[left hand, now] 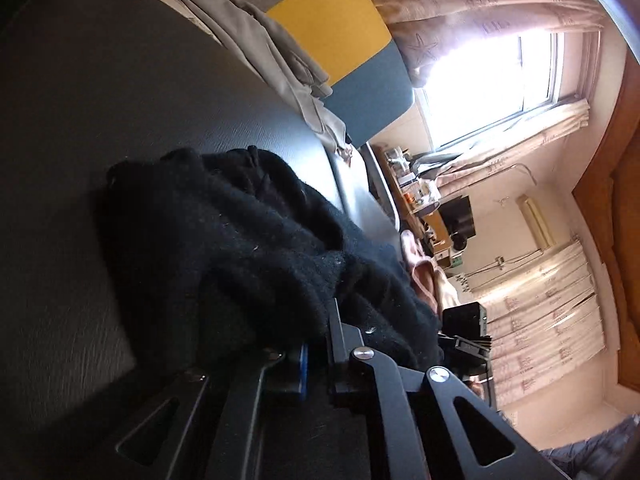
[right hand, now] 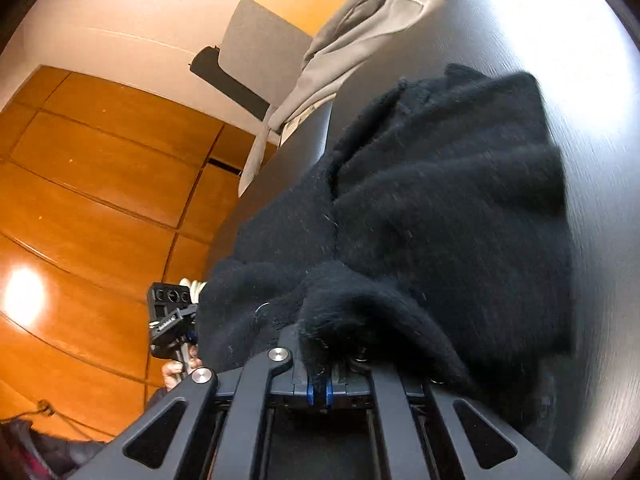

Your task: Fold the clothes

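A black fuzzy sweater [left hand: 240, 232] lies bunched on the dark table [left hand: 100, 100]. My left gripper [left hand: 318, 344] is shut on one edge of it, and the cloth drapes over the fingertips and hides them. In the right wrist view the same sweater [right hand: 440, 200] spreads over the table [right hand: 580, 80]. My right gripper [right hand: 320, 376] is shut on a raised fold, its blue pads pressed together around the cloth. Both views are tilted sideways. The left gripper's body [right hand: 172, 316], held by a hand [right hand: 176, 372], shows at the sweater's other edge.
A grey garment [left hand: 256, 36] hangs over the table's far edge [right hand: 360, 32]. Behind it stands a yellow and blue panel [left hand: 344, 40]. A bright window [left hand: 488, 88] with curtains and a cluttered shelf [left hand: 416, 188] lie beyond. Orange wooden panels [right hand: 100, 180] fill the other side.
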The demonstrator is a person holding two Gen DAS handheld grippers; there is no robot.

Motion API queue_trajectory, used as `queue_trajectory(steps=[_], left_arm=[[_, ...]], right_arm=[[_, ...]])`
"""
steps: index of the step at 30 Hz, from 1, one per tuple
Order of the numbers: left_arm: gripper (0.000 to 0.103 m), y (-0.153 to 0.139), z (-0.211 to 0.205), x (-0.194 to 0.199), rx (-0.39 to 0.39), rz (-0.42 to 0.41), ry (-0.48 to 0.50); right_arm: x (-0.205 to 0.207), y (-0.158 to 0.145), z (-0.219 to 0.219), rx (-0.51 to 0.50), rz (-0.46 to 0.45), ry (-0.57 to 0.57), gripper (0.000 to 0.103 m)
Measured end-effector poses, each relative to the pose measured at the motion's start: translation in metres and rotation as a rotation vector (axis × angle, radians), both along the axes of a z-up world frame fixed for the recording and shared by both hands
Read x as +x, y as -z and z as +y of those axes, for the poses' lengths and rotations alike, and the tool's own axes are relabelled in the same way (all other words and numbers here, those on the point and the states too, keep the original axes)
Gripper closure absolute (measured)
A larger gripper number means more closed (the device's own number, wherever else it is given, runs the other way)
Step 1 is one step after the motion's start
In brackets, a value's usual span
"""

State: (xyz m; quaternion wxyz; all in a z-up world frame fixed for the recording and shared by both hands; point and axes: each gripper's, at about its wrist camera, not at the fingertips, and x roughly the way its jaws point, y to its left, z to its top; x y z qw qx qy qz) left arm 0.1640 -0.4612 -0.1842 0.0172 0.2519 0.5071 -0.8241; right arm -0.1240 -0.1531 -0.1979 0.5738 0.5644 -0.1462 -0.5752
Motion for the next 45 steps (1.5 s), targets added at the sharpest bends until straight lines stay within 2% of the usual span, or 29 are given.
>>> queue_trajectory(steps=[6, 9, 11, 12, 13, 14, 18, 19, 20, 21, 23, 26, 29, 32, 34, 35, 36, 37, 39, 41, 42, 43, 45], left_arm=[[0.096, -0.008, 0.024, 0.029, 0.006, -0.017, -0.02], [0.096, -0.012, 0.037, 0.043, 0.01, -0.026, -0.03], [0.097, -0.024, 0.039, 0.047, 0.015, -0.005, -0.034], [0.095, -0.029, 0.04, 0.047, 0.021, 0.011, -0.028], [0.093, -0.033, 0.041, 0.048, 0.017, 0.015, -0.027], [0.091, -0.036, 0.042, 0.048, 0.011, 0.01, -0.023], [0.086, -0.036, 0.043, 0.038, 0.025, -0.025, -0.012], [0.086, -0.037, 0.044, 0.035, 0.008, -0.041, -0.016], [0.087, -0.037, 0.045, 0.033, -0.011, -0.062, -0.013], [0.093, -0.037, 0.046, 0.032, -0.029, -0.082, -0.01], [0.095, -0.037, 0.048, 0.03, -0.028, -0.065, 0.017], [0.096, -0.041, 0.048, 0.035, 0.031, 0.029, 0.019], [0.097, -0.042, 0.037, 0.048, 0.115, 0.148, -0.028], [0.096, -0.031, 0.026, 0.052, 0.191, 0.167, -0.091], [0.096, -0.023, 0.018, 0.054, 0.242, 0.175, -0.134], [0.09, -0.018, 0.015, 0.055, 0.267, 0.179, -0.155], [0.085, -0.014, 0.011, 0.056, 0.292, 0.183, -0.177], [0.085, -0.01, 0.007, 0.057, 0.317, 0.187, -0.198], [0.084, -0.002, 0.0, 0.059, 0.368, 0.195, -0.241], [0.083, 0.006, -0.008, 0.062, 0.418, 0.203, -0.283], [0.083, 0.004, -0.009, 0.066, 0.402, 0.187, -0.29], [0.083, -0.001, -0.007, 0.071, 0.352, 0.156, -0.293], [0.081, -0.012, -0.004, 0.081, 0.243, 0.091, -0.298]], right_arm=[[0.036, -0.001, 0.033, -0.008, -0.032, -0.003, 0.102], [0.047, -0.009, 0.042, -0.023, -0.025, 0.012, 0.091], [0.053, -0.017, 0.041, -0.049, -0.015, 0.007, 0.068], [0.055, -0.022, 0.041, -0.062, -0.01, 0.004, 0.061], [0.058, -0.026, 0.041, -0.075, -0.005, 0.001, 0.051], [0.06, -0.031, 0.04, -0.089, 0.0, -0.002, 0.047], [0.071, -0.038, 0.029, 0.009, 0.11, -0.042, 0.047], [0.074, -0.04, 0.026, 0.033, 0.138, -0.052, 0.052], [0.076, -0.041, 0.027, 0.05, 0.154, -0.062, 0.065], [0.078, -0.042, 0.031, 0.063, 0.175, -0.077, 0.073], [0.083, -0.047, 0.034, 0.069, 0.217, -0.116, 0.09], [0.087, -0.059, 0.03, 0.043, 0.251, -0.145, 0.093], [0.075, -0.072, 0.024, -0.055, 0.209, -0.112, 0.093], [0.051, -0.077, 0.013, -0.138, 0.144, -0.046, 0.093], [0.03, -0.07, 0.002, -0.136, 0.097, 0.027, 0.093], [0.019, -0.066, -0.003, -0.135, 0.074, 0.064, 0.093], [0.007, -0.057, -0.008, -0.126, 0.027, 0.106, 0.091], [-0.004, -0.044, -0.014, -0.117, -0.03, 0.136, 0.089], [-0.014, -0.032, -0.019, -0.113, -0.079, 0.175, 0.082], [-0.017, -0.024, -0.022, -0.122, -0.115, 0.195, 0.061], [-0.019, -0.02, -0.024, -0.126, -0.133, 0.205, 0.054], [-0.019, -0.021, -0.022, -0.149, -0.145, 0.188, 0.045], [-0.016, -0.027, -0.021, -0.162, -0.122, 0.171, 0.043]])
